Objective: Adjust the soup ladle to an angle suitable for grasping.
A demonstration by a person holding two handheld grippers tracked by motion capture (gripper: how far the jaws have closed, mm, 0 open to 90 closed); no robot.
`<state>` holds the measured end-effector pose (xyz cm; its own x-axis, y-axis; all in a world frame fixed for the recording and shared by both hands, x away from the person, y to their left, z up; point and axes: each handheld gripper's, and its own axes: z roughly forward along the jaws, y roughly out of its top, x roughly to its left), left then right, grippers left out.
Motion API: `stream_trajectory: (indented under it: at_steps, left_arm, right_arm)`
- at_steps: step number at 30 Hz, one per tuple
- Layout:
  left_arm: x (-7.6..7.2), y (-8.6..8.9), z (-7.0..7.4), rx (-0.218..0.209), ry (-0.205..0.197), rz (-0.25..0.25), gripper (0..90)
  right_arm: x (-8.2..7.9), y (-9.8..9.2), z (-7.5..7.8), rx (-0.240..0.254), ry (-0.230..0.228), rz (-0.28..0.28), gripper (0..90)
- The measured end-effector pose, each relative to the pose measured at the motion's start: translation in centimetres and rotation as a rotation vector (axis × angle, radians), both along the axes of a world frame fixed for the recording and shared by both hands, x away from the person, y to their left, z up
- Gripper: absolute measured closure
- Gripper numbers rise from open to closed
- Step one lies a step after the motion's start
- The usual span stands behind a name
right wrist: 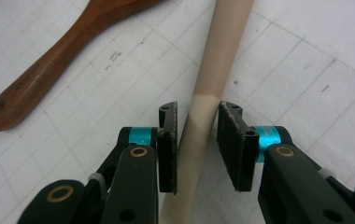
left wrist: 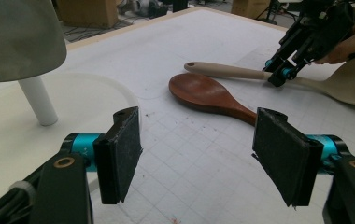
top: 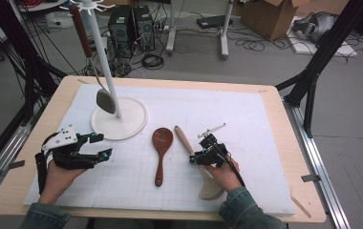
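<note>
right gripper (right wrist: 198, 140) jaws astride pale spoon (right wrist: 213, 84) handle; left gripper (left wrist: 199, 154) spread, empty

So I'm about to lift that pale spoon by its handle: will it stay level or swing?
The pale spoon looks rigid, so it probably won't flex. The right gripper straddles its round handle far from the wide bowl, so that end will likely dip. The smooth handle might also twist between the pads.
</note>
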<state>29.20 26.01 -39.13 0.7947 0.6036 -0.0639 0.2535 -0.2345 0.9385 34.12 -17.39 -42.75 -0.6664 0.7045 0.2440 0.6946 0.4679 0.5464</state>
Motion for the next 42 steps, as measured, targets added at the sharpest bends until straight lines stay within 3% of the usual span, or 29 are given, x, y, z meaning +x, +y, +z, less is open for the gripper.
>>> stream_trajectory:
  at_steps: [15, 42]
  left_arm:
    - [0.5, -0.7, 0.7, -0.003, 0.014, -0.024, 33.9]
    - [1.3, -2.8, 1.5, -0.002, 0.025, -0.077, 35.0]
  right_arm:
    - [-0.5, -0.8, 1.2, 0.168, -0.036, 0.080, 74.8]
    - [-1.2, -1.2, 2.4, 0.261, -0.100, 0.173, 77.5]
